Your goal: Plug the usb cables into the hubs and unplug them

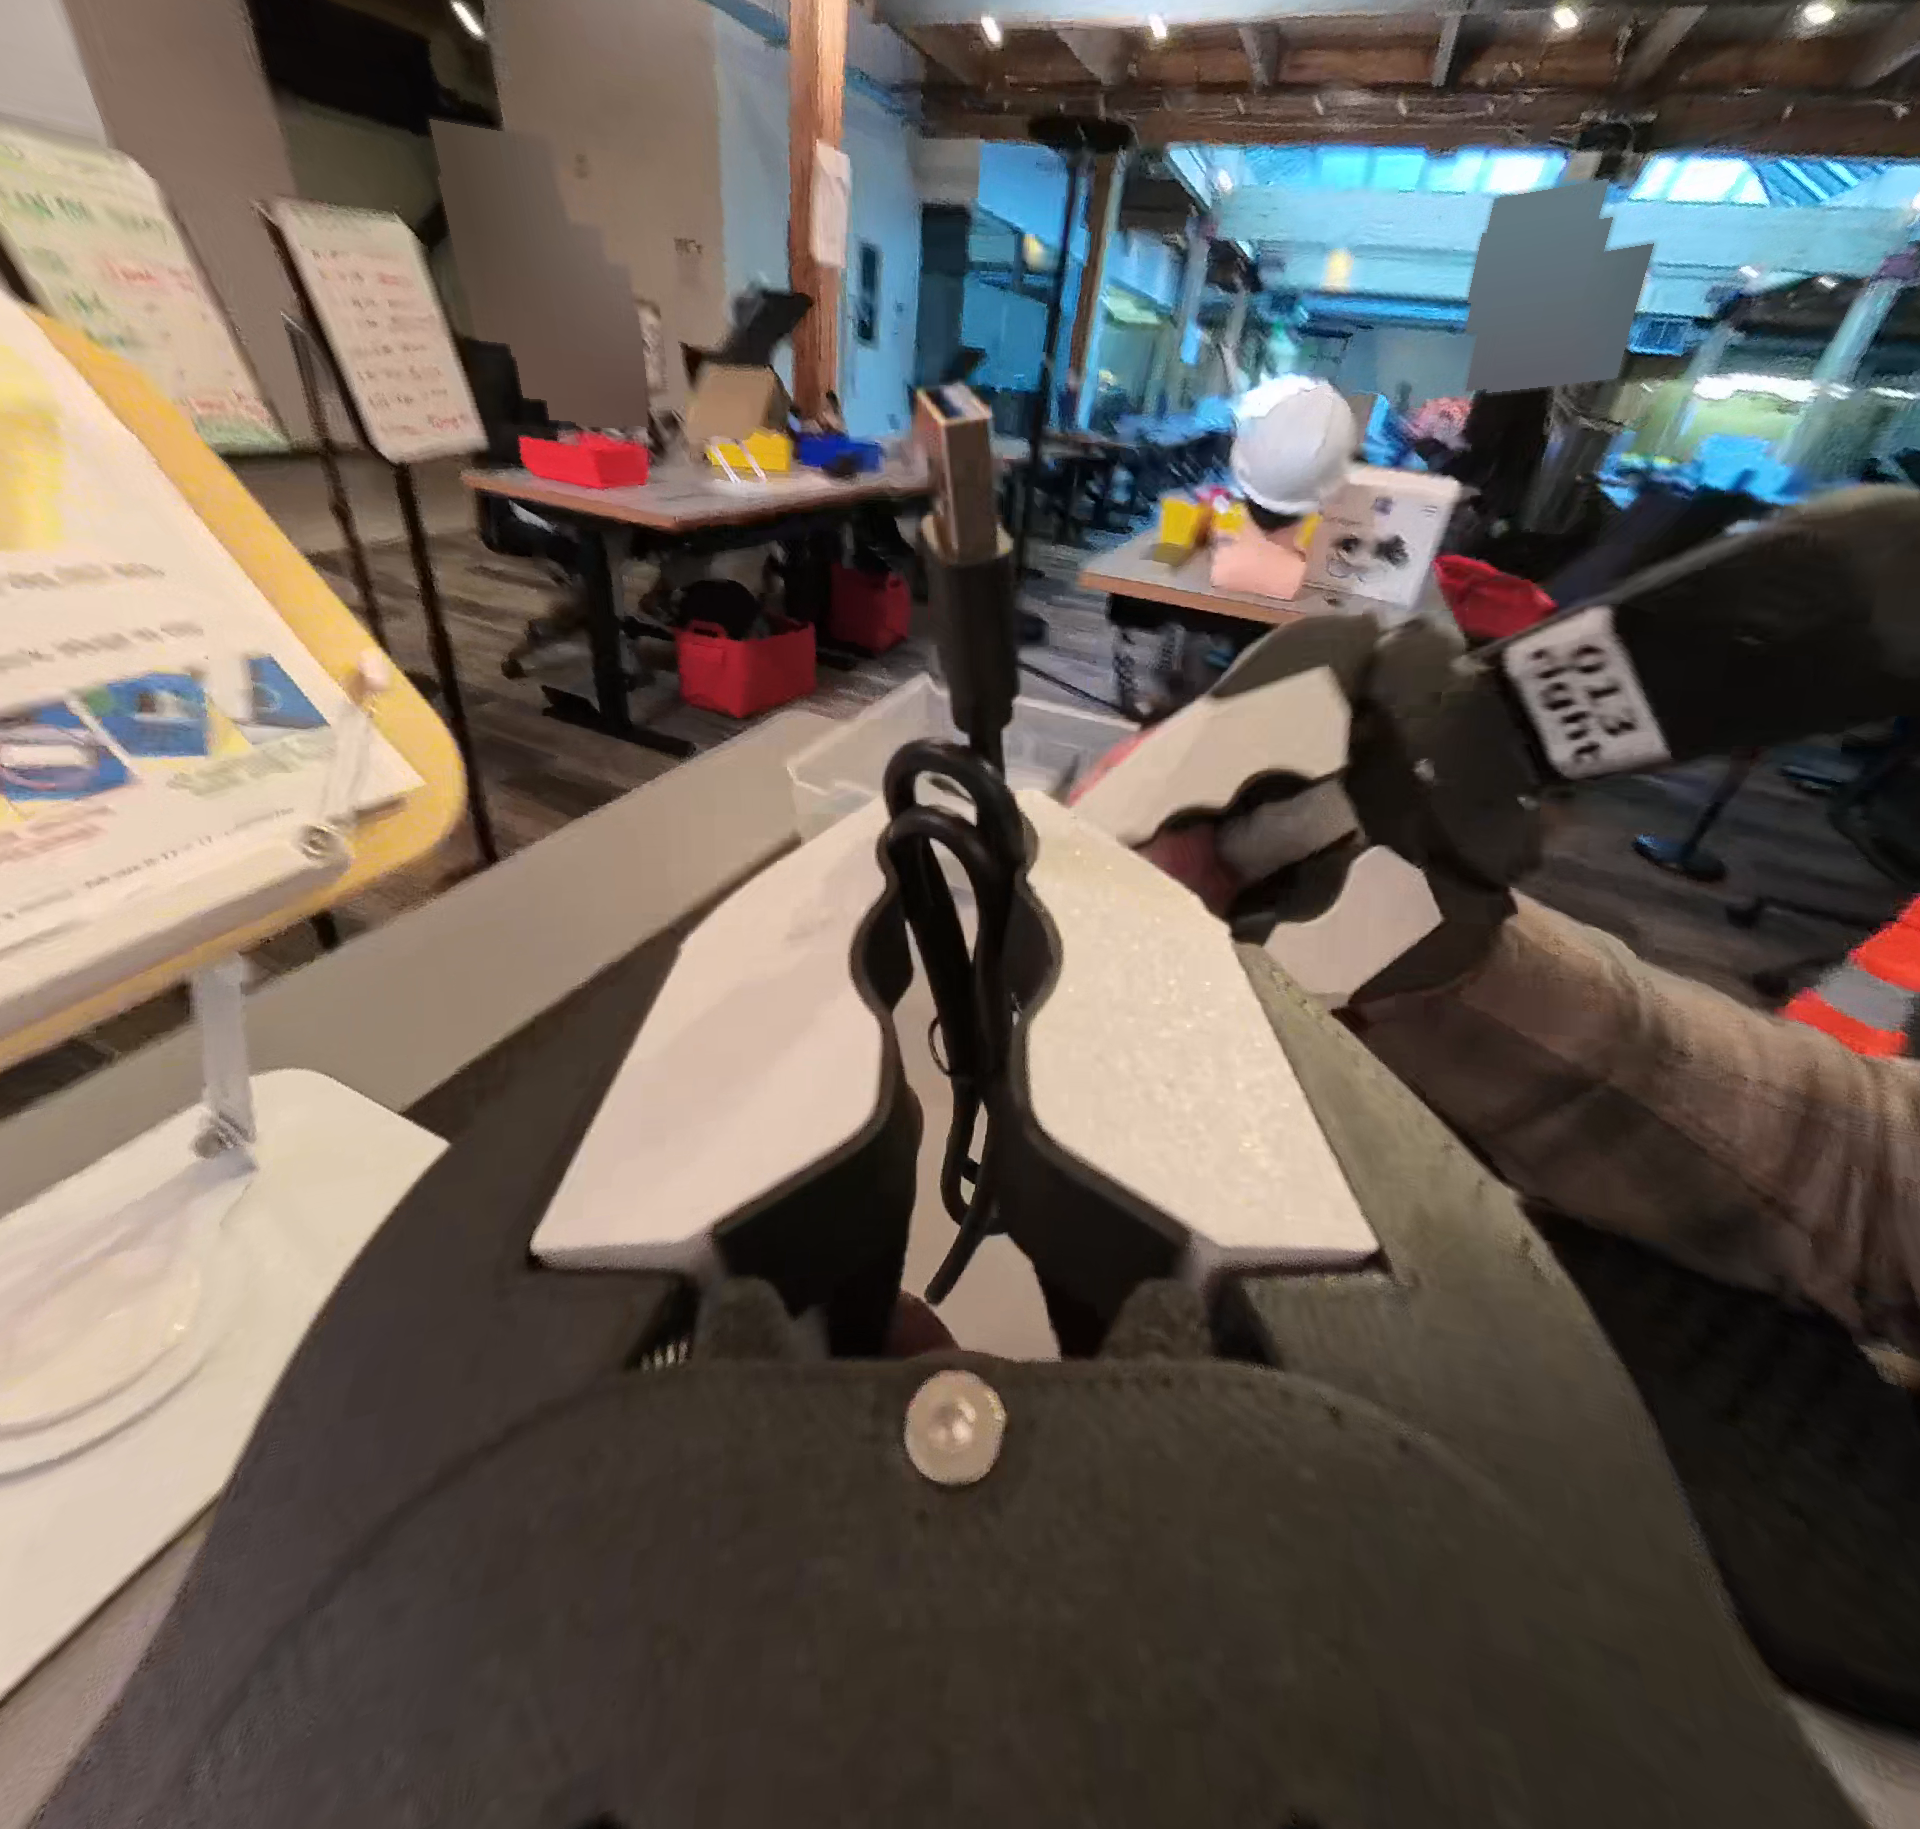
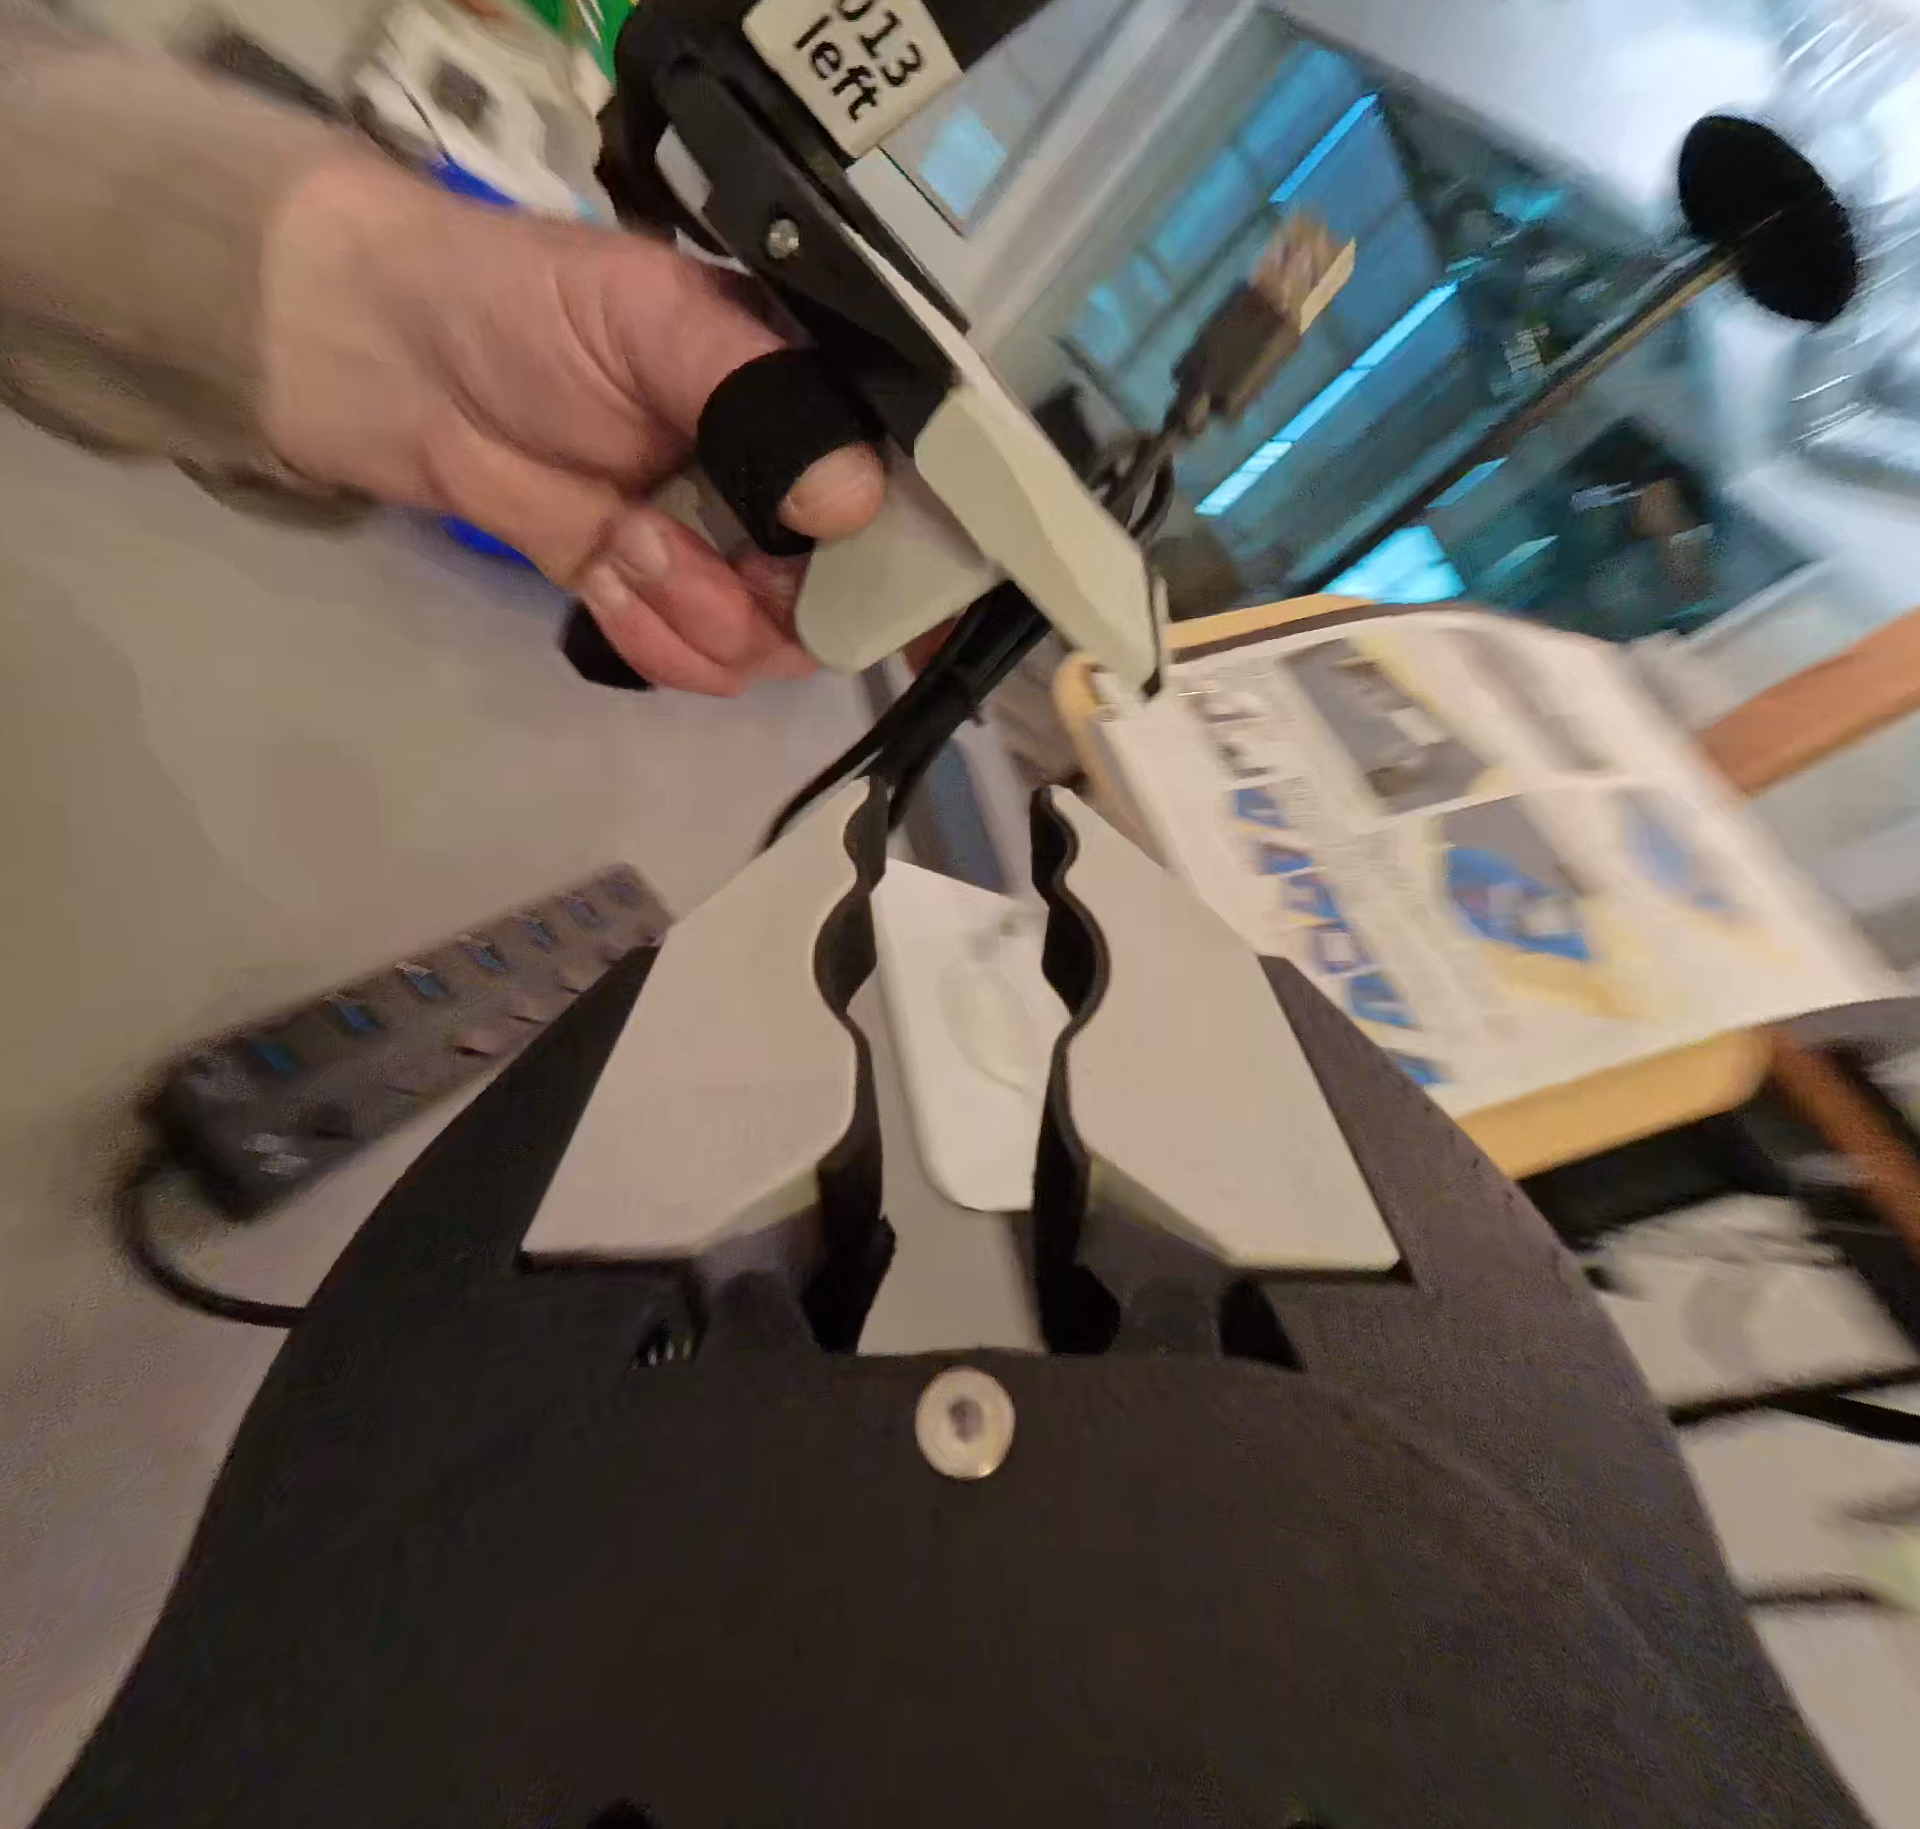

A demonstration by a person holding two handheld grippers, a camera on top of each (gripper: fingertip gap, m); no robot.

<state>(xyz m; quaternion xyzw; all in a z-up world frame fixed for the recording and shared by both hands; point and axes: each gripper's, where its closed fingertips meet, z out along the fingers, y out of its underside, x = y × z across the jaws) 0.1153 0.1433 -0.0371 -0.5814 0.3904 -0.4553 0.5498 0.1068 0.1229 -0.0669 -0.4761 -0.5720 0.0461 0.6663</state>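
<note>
My left gripper (image 1: 958, 815) is shut on a black USB cable (image 1: 951, 948). The cable's loops stick out past the fingertips, and its metal plug (image 1: 961, 491) points up and away. My right gripper (image 2: 956, 805) is open and empty. In the right wrist view the left gripper (image 2: 1132, 636), held by a hand, sits just ahead with the plug (image 2: 1262, 319) beyond it. Loose cable strands (image 2: 914, 730) hang close to my right gripper's left fingertip. A dark grey hub (image 2: 416, 1021) with several blue ports lies on the grey table (image 2: 260, 740) at lower left. The right gripper (image 1: 1195, 834) also shows in the left wrist view.
An instruction sheet on a yellow board (image 1: 156, 636) stands on a clear stand with a white base (image 1: 260, 1208); it also shows in the right wrist view (image 2: 1455, 844). A clear bin (image 1: 862, 751) sits at the table's far edge. Beyond are work tables and a person in a white hard hat (image 1: 1288, 449).
</note>
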